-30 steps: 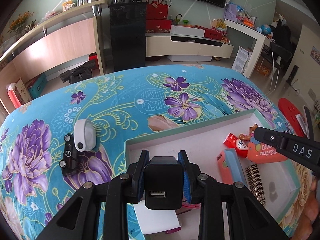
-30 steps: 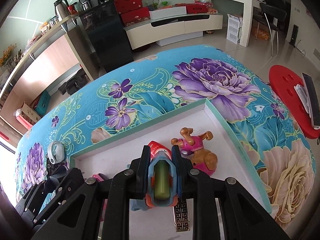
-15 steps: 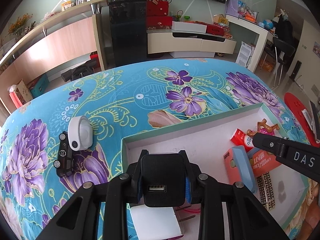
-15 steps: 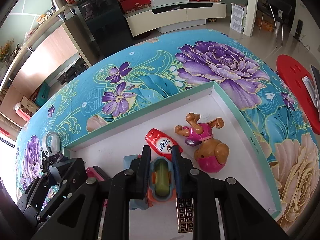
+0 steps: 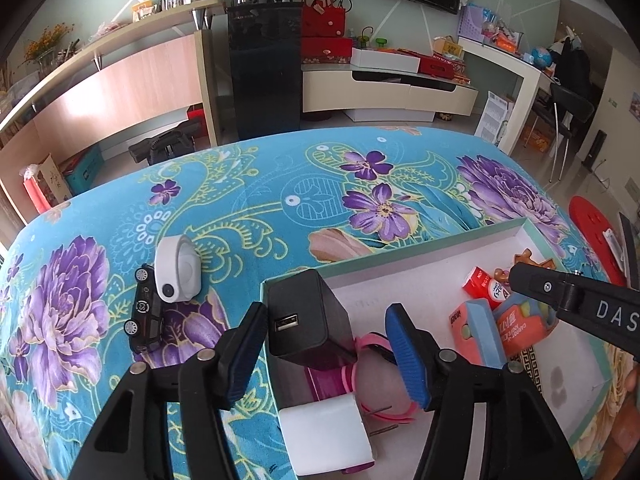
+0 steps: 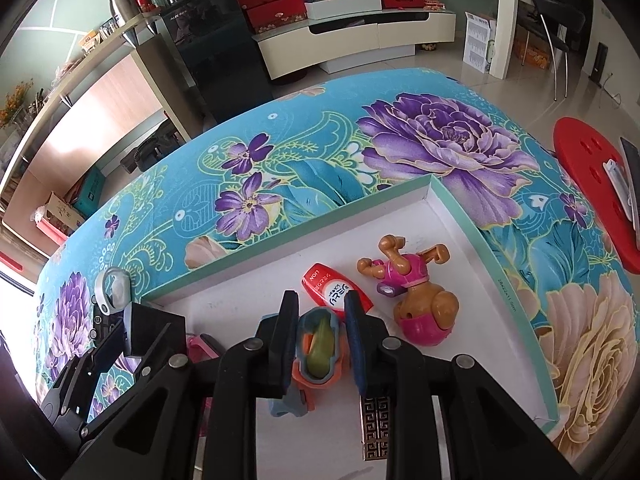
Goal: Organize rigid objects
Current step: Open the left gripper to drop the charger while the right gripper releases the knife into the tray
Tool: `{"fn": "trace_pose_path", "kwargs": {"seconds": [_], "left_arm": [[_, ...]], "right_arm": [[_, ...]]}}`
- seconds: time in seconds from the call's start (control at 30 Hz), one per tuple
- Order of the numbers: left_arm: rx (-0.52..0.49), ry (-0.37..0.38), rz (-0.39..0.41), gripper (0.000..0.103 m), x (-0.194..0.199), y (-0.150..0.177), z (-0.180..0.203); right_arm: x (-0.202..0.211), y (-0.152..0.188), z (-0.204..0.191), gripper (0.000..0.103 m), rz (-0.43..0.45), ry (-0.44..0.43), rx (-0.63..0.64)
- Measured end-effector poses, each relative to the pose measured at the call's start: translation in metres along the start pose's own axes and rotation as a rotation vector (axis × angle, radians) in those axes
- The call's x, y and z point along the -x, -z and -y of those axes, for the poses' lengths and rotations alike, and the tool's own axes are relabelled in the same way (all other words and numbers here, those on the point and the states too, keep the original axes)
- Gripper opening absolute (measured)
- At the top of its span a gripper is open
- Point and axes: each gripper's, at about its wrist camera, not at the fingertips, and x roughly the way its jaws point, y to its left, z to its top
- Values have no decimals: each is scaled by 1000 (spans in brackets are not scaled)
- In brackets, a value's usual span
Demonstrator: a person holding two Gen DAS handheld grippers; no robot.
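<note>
My left gripper hangs over the near left corner of the white tray, and its jaws are opening. The black USB charger stands tilted between them, leaning towards the left pad, with a wide gap to the right pad. Over the tray's middle, my right gripper is opening its jaws as well. Between them lies an orange-and-blue item with a green insert, the right pad just off it. A white round device and a black toy car lie on the cloth left of the tray.
In the tray lie a red tube, a pink-and-brown toy dog, a black-and-gold patterned bar, a white plug block and a pink strap. A red stool stands beyond the right table edge.
The left jaws have spread wide and let go of the black charger, which now tilts left. The right jaws have parted slightly around the orange-and-blue item. Neither hand has shifted much.
</note>
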Motion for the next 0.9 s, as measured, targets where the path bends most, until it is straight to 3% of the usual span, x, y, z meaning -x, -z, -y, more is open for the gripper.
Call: {"fn": "trace_pose_path", "kwargs": {"seconds": [0.03, 0.33, 0.4, 0.47, 0.6, 0.67, 0.9], "left_arm": [[3, 0, 6, 68, 2, -1, -1], [26, -24, 35, 70, 17, -4, -14], [37, -38, 46, 75, 22, -5, -19], [49, -61, 58, 78, 26, -5, -25], [80, -113, 58, 85, 28, -4, -41], [102, -135, 48, 85, 27, -3, -50], [164, -213, 32, 103, 28, 2, -75]], "right_arm": [[2, 0, 1, 39, 6, 2, -3], [9, -3, 1, 39, 29, -3, -10], [10, -3, 1, 41, 31, -4, -10], [10, -3, 0, 52, 33, -3, -10], [7, -2, -1, 61, 29, -3, -1], [5, -2, -3, 72, 24, -4, 5], [-4, 0, -9, 76, 5, -8, 24]]}}
